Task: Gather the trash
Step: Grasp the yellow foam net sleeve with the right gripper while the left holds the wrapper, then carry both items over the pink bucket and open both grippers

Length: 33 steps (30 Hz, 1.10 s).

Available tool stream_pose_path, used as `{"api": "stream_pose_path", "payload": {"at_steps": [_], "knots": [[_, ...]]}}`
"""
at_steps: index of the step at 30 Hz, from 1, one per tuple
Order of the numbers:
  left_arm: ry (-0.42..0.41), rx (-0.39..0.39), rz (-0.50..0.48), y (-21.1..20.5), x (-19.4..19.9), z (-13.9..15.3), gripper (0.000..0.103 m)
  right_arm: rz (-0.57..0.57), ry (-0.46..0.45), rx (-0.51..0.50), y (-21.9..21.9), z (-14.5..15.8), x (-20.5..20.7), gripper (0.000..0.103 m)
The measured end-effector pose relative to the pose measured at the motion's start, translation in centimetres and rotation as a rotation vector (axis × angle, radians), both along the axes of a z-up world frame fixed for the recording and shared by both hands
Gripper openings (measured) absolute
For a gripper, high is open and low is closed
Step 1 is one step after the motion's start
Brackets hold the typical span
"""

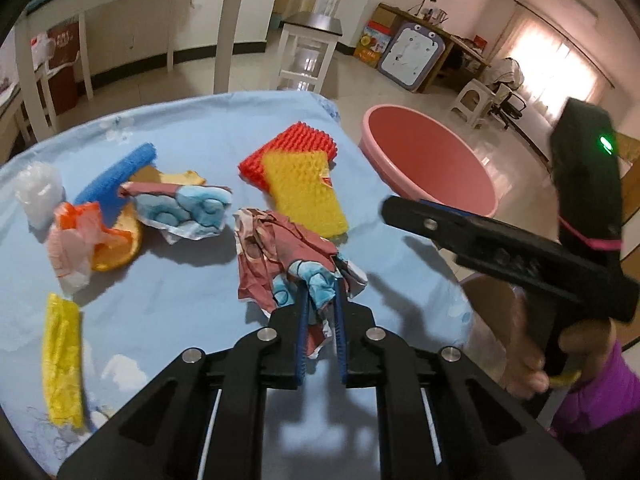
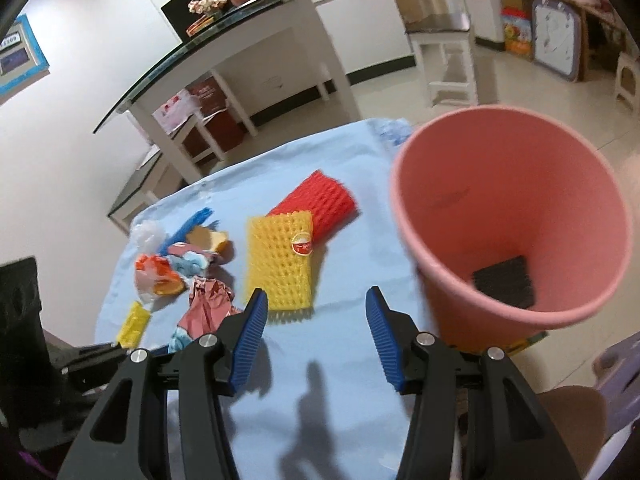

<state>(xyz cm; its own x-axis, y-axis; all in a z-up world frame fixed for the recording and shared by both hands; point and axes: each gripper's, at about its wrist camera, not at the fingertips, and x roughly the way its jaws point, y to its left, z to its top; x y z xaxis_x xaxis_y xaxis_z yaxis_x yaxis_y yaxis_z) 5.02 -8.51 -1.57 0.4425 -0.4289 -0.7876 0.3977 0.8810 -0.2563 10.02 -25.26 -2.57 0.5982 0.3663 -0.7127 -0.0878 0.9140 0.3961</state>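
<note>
My left gripper is shut on a crumpled red-and-blue wrapper, whose near end is pinched between the blue pads just above the blue tablecloth. The same wrapper appears at lower left in the right wrist view. My right gripper stands open with nothing between its fingers. It hovers over the cloth in front of a yellow foam net and left of the pink bin. The bin stands off the table's right edge and holds a black piece.
More litter lies on the cloth: a red foam net, a blue foam net, a second wrapper, an orange-and-white bag, a yellow strip and a white plastic wad. A hand holds the right tool.
</note>
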Motion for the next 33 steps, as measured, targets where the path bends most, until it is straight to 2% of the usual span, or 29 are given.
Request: {"api": "stream_pose_path", "payload": {"at_steps": [4,10,13,15,16,19,26,33], "knots": [[-0.013,0.007,-0.004,1.0,-0.8,0.2,0.011,0.032,0.020,0.013,1.7,-0.4,1.1,0.051],[-0.030,-0.023,0.037,3.4,-1.2,0.5,0.011,0.015,0.056,-0.064,3.4,-1.9,3.5,0.051],[-0.029,-0.030,0.054,4.3,-1.2,0.4,0.011,0.004,0.095,-0.071,3.7,-3.0,4.3,0.041],[-0.026,-0.034,0.060,4.7,-1.3,0.4,0.011,0.002,0.089,-0.087,4.0,-3.0,4.3,0.034],[-0.025,-0.035,0.064,4.9,-1.2,0.3,0.011,0.011,0.091,-0.089,4.2,-3.1,4.4,0.021],[-0.019,-0.040,0.070,5.3,-1.2,0.2,0.011,0.028,0.090,-0.094,4.6,-3.0,4.1,0.010],[-0.033,-0.050,0.069,5.3,-1.2,0.5,0.011,0.049,0.024,-0.088,4.5,-1.2,2.0,0.009],[-0.077,-0.069,0.063,4.5,-1.0,2.0,0.011,0.016,-0.053,-0.061,2.6,1.5,-0.2,0.009]]}}
